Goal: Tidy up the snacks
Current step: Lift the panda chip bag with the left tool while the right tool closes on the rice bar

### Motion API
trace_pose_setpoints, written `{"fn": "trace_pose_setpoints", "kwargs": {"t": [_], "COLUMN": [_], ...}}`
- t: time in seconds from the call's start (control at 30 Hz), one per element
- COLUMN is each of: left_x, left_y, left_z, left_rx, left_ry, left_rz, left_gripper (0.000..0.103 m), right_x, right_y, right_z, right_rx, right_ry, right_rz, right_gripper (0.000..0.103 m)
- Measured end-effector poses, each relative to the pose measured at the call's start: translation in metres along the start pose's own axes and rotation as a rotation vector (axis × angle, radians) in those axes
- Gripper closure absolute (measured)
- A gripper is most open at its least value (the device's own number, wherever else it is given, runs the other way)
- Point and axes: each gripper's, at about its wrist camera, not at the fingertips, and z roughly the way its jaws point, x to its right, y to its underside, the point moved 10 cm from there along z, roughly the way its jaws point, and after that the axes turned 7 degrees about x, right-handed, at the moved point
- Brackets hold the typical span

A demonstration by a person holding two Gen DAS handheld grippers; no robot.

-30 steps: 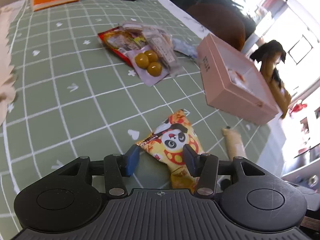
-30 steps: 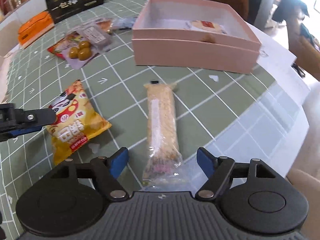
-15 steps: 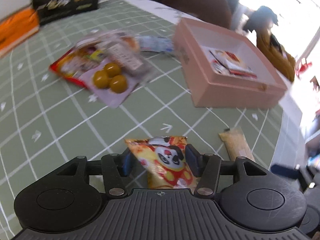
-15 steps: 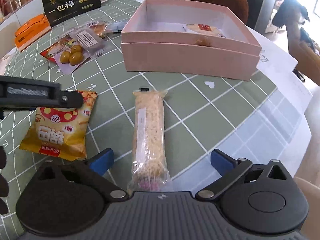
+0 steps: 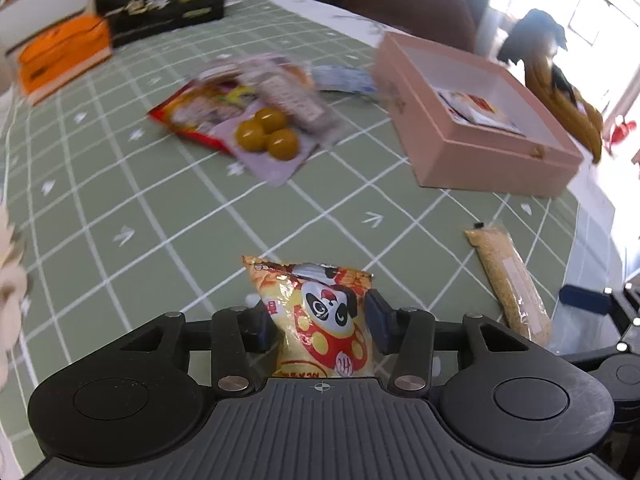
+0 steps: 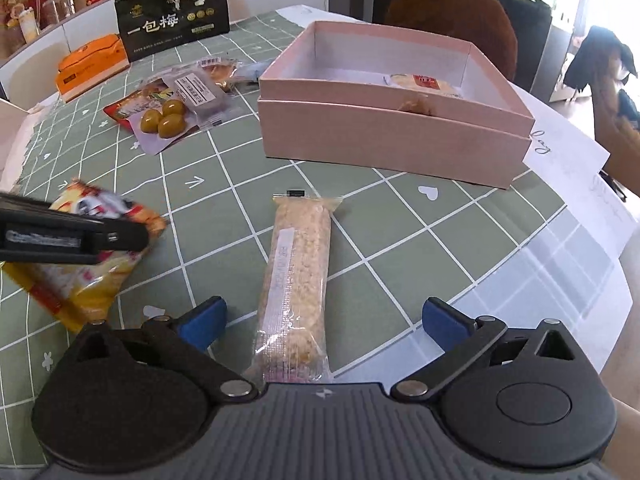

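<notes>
one pink box (image 6: 392,148), one panda snack bag (image 5: 320,316), one grain bar (image 6: 298,280), one orange box (image 6: 90,66)

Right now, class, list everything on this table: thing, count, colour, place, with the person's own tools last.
Tablecloth: one, green with white grid, covers the table.
Pink box: one, open, far right; a white-and-red packet inside.
Panda snack bag: one, yellow and red, near left, between the left fingers.
Cereal bar: one, beige, clear wrapper, near centre.
Snack pile: several mixed packets, one showing three olive-green balls, far centre.
Black box: one, far edge.
Orange box: one, far left.
Left gripper: black, closing around the bag.
Right gripper: blue fingers, wide open astride the bar.
</notes>
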Motion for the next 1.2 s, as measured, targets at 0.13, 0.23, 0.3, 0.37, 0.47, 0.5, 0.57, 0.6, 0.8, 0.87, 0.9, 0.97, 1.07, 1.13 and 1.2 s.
{"fn": "trace_pose_setpoints", "kwargs": {"t": [0.13,0.23,0.3,0.37,0.47,0.5,0.57,0.6,0.8,0.87,0.9,0.97,1.07,1.13,1.2], "left_x": [-0.003,-0.003,-0.003,-0.004,-0.004,-0.003,-0.003,-0.003,0.002,0.002,0.003,0.004,0.005,0.006,0.007], "left_y": [0.002,0.003,0.005,0.008,0.011,0.012,0.013,0.014,0.016,0.018,0.019,0.022,0.03,0.039,0.047], "left_z": [-0.004,-0.005,-0.006,-0.009,-0.012,-0.012,-0.013,-0.014,-0.014,-0.016,-0.018,-0.021,-0.03,-0.036,-0.042], "left_rx": [-0.008,-0.01,-0.002,0.006,0.011,0.012,0.011,0.008,-0.023,-0.034,-0.042,-0.056,-0.058,-0.064,-0.066], "left_ry": [-0.012,-0.017,-0.006,0.007,0.016,0.017,0.019,0.019,0.032,0.042,0.051,0.071,0.094,0.107,0.125], "left_rz": [-0.017,-0.026,-0.047,-0.063,-0.07,-0.072,-0.072,-0.066,-0.026,-0.028,-0.032,-0.041,-0.026,-0.013,0.003], "left_gripper": [0.053,0.053,0.053,0.053,0.053,0.053,0.053,0.053,0.053,0.053,0.053,0.053,0.053,0.053,0.053], "right_x": [-0.001,0.002,0.007,0.008,0.005,0.003,-0.002,-0.005,-0.011,-0.008,-0.009,-0.008,-0.005,-0.004,-0.004], "right_y": [0.002,-0.005,-0.012,-0.019,-0.028,-0.031,-0.036,-0.038,-0.032,-0.027,-0.026,-0.023,-0.02,-0.017,-0.014], "right_z": [-0.003,0.0,0.007,0.014,0.023,0.026,0.032,0.034,0.021,0.012,0.008,0.002,-0.001,-0.005,-0.007], "right_rx": [-0.021,-0.039,-0.029,-0.028,-0.018,-0.012,-0.007,-0.005,-0.023,-0.008,-0.009,-0.025,-0.023,-0.02,-0.014], "right_ry": [-0.049,-0.086,-0.069,-0.063,-0.063,-0.065,-0.065,-0.061,-0.078,-0.06,-0.071,-0.076,-0.064,-0.051,-0.045], "right_rz": [-0.053,-0.08,-0.063,-0.056,-0.055,-0.059,-0.059,-0.059,-0.048,-0.067,-0.07,-0.073,-0.068,-0.062,-0.058], "right_gripper": [0.0,0.004,0.005,0.005,0.005,0.005,0.005,0.006,0.02,0.04,0.056,0.073,0.072,0.072,0.072]}}
